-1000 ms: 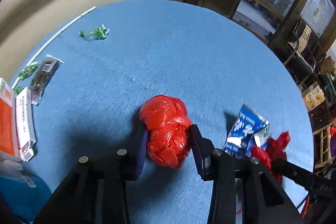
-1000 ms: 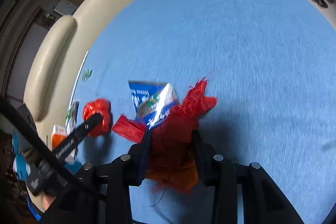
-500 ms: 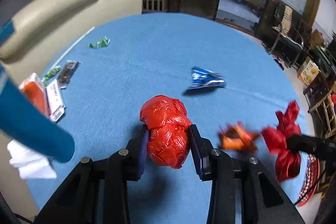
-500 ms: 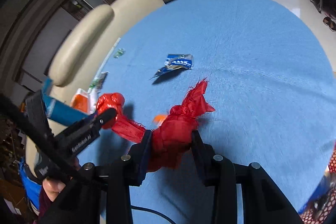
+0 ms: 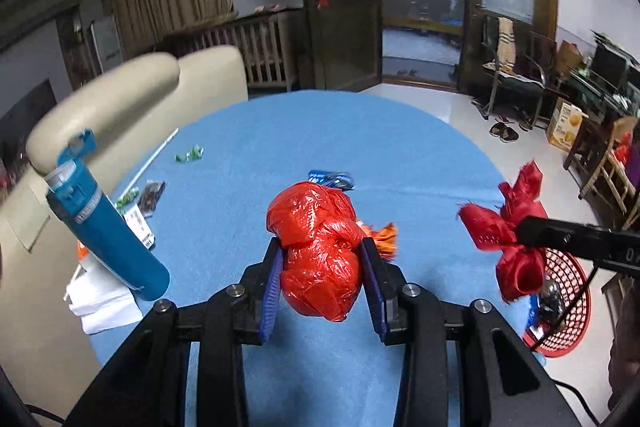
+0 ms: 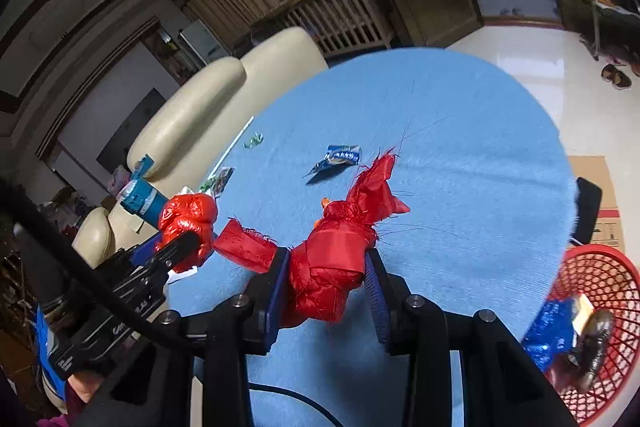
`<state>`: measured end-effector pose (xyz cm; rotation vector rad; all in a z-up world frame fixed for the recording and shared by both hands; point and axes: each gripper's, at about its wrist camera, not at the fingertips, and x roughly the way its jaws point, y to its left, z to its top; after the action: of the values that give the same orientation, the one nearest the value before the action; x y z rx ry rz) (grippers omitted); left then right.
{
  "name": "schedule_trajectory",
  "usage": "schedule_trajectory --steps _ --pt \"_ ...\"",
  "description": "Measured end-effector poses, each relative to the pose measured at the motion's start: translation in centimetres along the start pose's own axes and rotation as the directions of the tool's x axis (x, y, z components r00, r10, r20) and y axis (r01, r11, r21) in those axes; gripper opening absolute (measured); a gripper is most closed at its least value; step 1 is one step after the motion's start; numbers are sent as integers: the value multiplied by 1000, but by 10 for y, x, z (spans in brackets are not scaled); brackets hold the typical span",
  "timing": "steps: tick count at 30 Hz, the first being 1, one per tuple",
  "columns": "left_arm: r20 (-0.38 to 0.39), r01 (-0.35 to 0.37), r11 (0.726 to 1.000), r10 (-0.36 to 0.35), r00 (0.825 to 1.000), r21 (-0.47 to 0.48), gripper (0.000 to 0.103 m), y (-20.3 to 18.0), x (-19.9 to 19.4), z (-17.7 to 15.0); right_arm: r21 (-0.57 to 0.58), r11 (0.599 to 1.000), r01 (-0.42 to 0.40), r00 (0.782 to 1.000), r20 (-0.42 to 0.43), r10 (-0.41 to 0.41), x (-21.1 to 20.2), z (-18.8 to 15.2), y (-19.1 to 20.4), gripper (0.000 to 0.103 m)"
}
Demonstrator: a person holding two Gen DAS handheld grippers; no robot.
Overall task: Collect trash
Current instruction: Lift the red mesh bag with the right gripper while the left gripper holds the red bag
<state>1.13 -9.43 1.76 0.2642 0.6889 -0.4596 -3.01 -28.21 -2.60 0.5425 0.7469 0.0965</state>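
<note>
My left gripper (image 5: 324,283) is shut on a crumpled red plastic bag (image 5: 316,247) and holds it above the round blue table (image 5: 248,147). My right gripper (image 6: 326,287) is shut on a knotted red cloth scrap (image 6: 340,247), also lifted; it shows in the left wrist view (image 5: 516,243). A red mesh basket (image 6: 600,311) stands at the right beside the table and holds some trash. A blue snack wrapper (image 6: 340,157) and an orange wrapper (image 5: 382,239) lie on the table.
A blue bottle (image 5: 104,227) stands at the table's left, by white paper (image 5: 100,299) and small packets (image 5: 148,195). Green candy wrappers (image 5: 190,155) and a white straw (image 5: 156,157) lie farther back. A cream sofa (image 5: 120,107) stands behind the table.
Both grippers have risen and pulled back from the table, each carrying its red item. The blue wrapper and orange wrapper stayed on the table. The basket has come into view.
</note>
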Motion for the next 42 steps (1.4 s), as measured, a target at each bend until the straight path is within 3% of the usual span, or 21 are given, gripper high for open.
schedule_trajectory --steps 15,42 --pt "101 -14 994 2 995 112 39 -47 -55 4 -51 996 77 988 140 -70 -77 -20 0 40" --pt "108 -4 969 -24 994 248 39 -103 -64 7 -4 989 147 962 235 -142 -139 -30 -43 40"
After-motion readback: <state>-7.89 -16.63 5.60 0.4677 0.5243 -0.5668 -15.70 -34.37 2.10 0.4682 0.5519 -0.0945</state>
